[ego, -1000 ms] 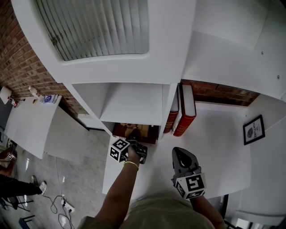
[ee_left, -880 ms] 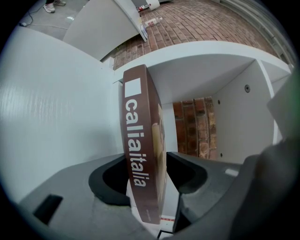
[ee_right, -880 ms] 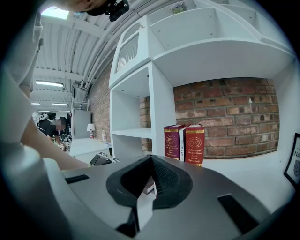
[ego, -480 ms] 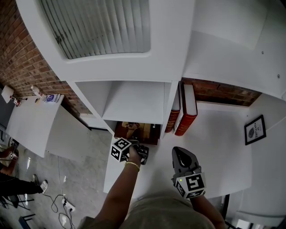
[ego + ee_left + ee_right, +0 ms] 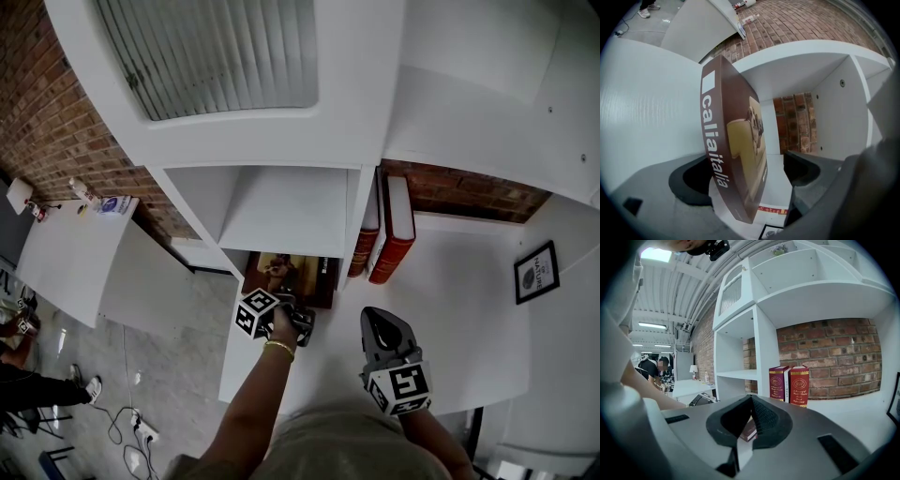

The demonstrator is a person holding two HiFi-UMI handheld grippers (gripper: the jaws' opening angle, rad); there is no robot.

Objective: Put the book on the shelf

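Left tongs (image 5: 300, 317) just opening wide, book (image 5: 737, 150) between jaws, seemingly unpressed; right tongs (image 5: 751, 400) closed, empty.

I saw the white counter (image 5: 450, 309) carrying a brown book (image 5: 286, 278) flat in the shelf's (image 5: 281, 211) lower compartment, two red books (image 5: 389, 230) upright just beside it, and a framed picture (image 5: 532, 272) well apart.

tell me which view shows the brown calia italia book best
The left gripper view: the brown book fills its centre, spine lettering and cover photo both readable. The head view shows only part of its cover, small, below the shelf board. The right gripper view shows just a corner.
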